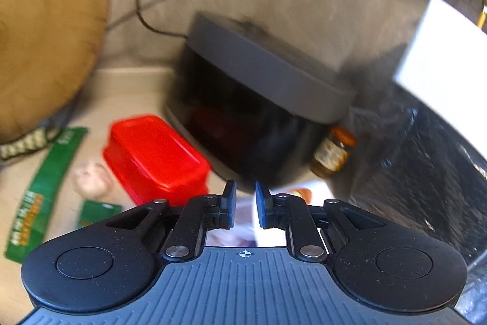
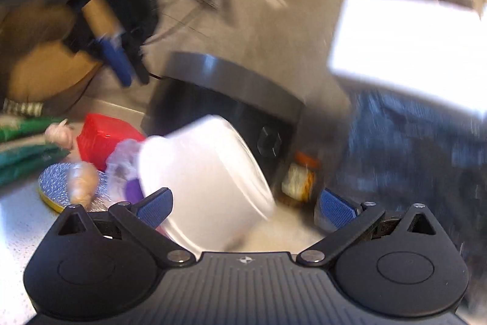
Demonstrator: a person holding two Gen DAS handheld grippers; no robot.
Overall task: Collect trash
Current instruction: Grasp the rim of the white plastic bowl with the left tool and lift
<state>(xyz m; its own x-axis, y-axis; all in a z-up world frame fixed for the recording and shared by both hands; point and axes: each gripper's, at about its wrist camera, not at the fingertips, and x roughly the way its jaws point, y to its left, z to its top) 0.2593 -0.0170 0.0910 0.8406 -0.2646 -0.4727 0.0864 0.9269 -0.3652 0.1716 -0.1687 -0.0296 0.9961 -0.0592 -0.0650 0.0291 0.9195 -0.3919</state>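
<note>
In the left wrist view my left gripper [image 1: 246, 204] is nearly shut, with a thin white wrapper or paper sheet [image 1: 268, 229] between and below the jaws; the grip itself is not clear. A black trash bag [image 1: 426, 172] fills the right side. In the right wrist view my right gripper [image 2: 245, 207] is wide open. A white plastic tub [image 2: 207, 178] lies tilted between its blue pads [image 2: 155, 207], touching the left one only. The view is blurred. A black bag [image 2: 411, 157] hangs at the right.
A dark round appliance [image 1: 258, 99] stands at the wall. Beside it are a red lidded box [image 1: 152, 160], a small jar [image 1: 331, 151], a garlic bulb [image 1: 91, 177], green packets [image 1: 39, 197] and a wooden board [image 1: 42, 32]. A foil-topped disc [image 2: 57, 181] lies on the counter.
</note>
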